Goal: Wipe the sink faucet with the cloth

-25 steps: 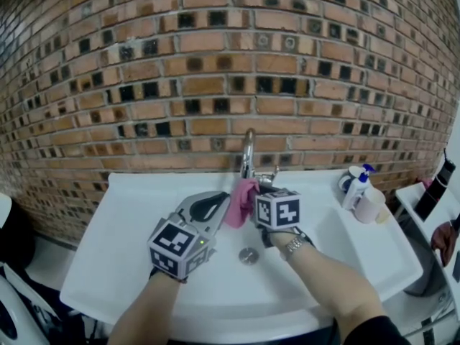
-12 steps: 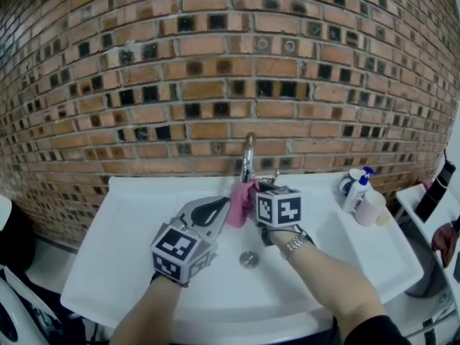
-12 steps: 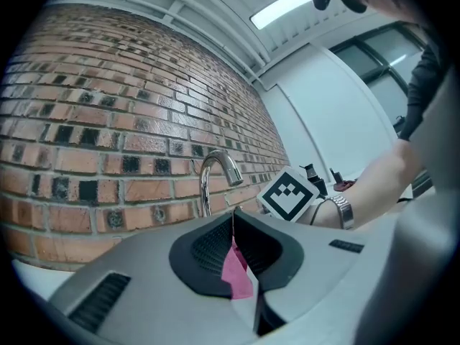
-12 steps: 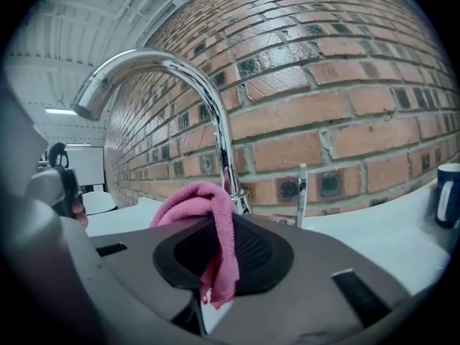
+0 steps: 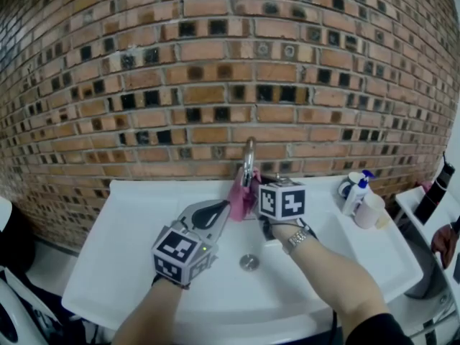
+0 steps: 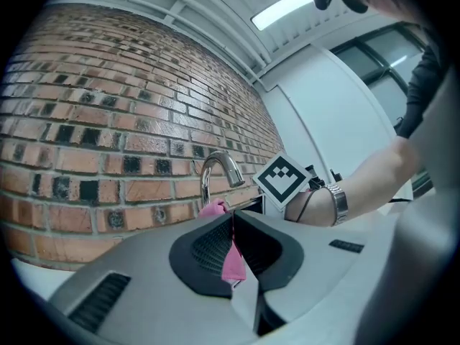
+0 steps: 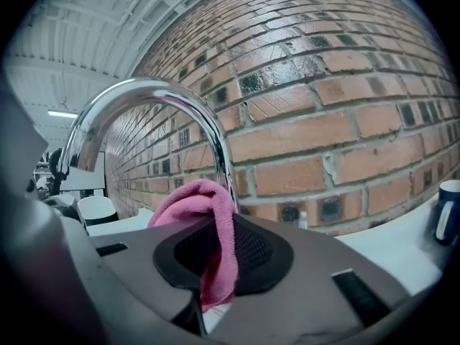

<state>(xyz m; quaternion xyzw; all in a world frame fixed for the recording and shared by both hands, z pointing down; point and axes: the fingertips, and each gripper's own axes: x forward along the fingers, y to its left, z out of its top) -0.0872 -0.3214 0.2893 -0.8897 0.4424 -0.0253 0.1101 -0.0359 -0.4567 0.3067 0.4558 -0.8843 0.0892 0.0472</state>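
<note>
The right gripper (image 5: 254, 194) had risen, drawing the cloth (image 5: 241, 190) up the faucet (image 5: 249, 155). It and the left gripper (image 5: 224, 208) each clamped an end of the cloth, which looked limp and light.

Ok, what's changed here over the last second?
The right gripper has risen slightly, drawing the pink cloth up the faucet. The left gripper stayed in place, still shut on the cloth's other end. Nothing was let go; the sink is unchanged.
</note>
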